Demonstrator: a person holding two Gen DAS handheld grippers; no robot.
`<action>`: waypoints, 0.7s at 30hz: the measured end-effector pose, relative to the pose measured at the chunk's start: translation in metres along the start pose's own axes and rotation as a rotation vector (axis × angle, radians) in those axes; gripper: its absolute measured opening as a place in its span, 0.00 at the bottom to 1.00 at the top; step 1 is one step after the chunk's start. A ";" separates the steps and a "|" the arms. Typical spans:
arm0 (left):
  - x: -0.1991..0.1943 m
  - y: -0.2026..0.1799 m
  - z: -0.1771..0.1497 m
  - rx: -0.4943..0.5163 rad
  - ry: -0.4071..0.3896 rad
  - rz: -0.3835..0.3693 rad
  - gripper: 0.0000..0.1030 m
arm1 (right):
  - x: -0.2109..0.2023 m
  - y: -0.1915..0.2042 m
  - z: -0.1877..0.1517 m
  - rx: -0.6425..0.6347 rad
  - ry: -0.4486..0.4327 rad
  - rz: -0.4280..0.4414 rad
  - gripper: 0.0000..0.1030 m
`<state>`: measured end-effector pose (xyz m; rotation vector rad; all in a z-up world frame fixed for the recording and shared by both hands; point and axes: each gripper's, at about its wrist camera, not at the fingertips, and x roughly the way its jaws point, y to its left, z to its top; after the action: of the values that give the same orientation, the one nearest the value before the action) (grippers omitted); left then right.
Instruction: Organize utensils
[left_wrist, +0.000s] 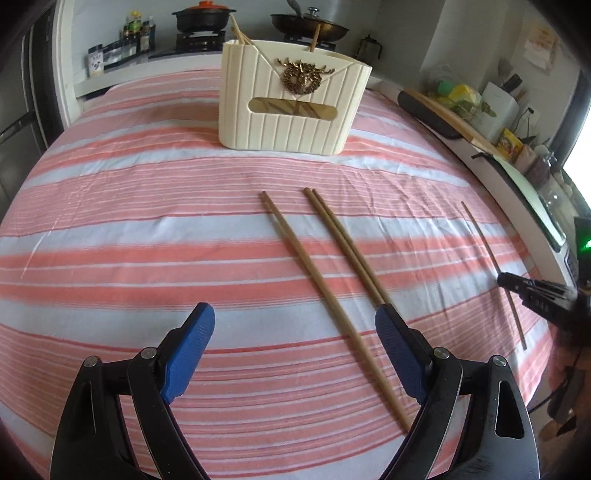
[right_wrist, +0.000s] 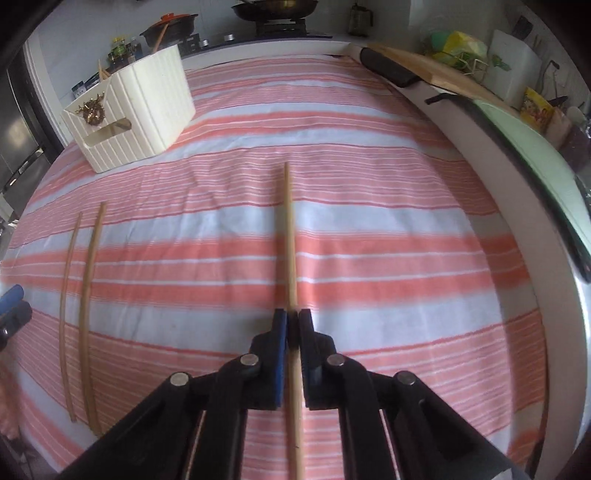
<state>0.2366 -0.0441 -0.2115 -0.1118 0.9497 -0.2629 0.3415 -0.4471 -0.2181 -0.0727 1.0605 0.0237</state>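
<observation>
**Wooden chopsticks on a striped cloth, one gripped on the right**

Through the left wrist camera we see our left tongs (left_wrist: 294, 330) spread wide over the pink and white striped cloth (left_wrist: 129, 229), with nothing between the blue pads (left_wrist: 190, 354). A single chopstick (left_wrist: 325, 295) lies on the cloth and runs down between the two fingers. Just to its right a pair of chopsticks (left_wrist: 341, 245) lies side by side, their near ends passing under the right-hand finger. Farther back stands a cream ribbed holder (left_wrist: 291, 96) with a brass ornament (left_wrist: 302, 75) on its front; more sticks poke up out of its top. Well off to the right lies another thin chopstick (left_wrist: 484, 240), and our right tongs (left_wrist: 532, 291) reach in over its near end.

Through the right wrist camera we see our right tongs (right_wrist: 291, 317) closed narrow on that chopstick (right_wrist: 290, 236), which runs straight ahead from between the pads and also back beneath the fingers. We cannot tell whether its far end touches the cloth (right_wrist: 388, 229). Far to the left the other chopsticks (right_wrist: 88, 302) lie on the stripes. The holder (right_wrist: 136, 110) sits at the back left, well apart from the gripped stick. A blue fingertip (right_wrist: 11, 297) of our left tongs shows at the left edge.
</observation>
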 end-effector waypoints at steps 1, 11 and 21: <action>0.003 -0.003 0.000 0.002 0.003 0.003 0.87 | -0.002 -0.005 -0.005 0.011 -0.009 -0.009 0.06; 0.027 -0.022 -0.010 0.115 0.014 0.161 0.87 | -0.007 -0.014 -0.035 0.075 -0.114 0.028 0.33; 0.022 0.002 -0.013 0.081 0.012 0.179 0.96 | -0.010 -0.014 -0.045 0.055 -0.181 0.017 0.35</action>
<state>0.2388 -0.0477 -0.2364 0.0490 0.9529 -0.1369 0.2988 -0.4641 -0.2307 -0.0112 0.8800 0.0161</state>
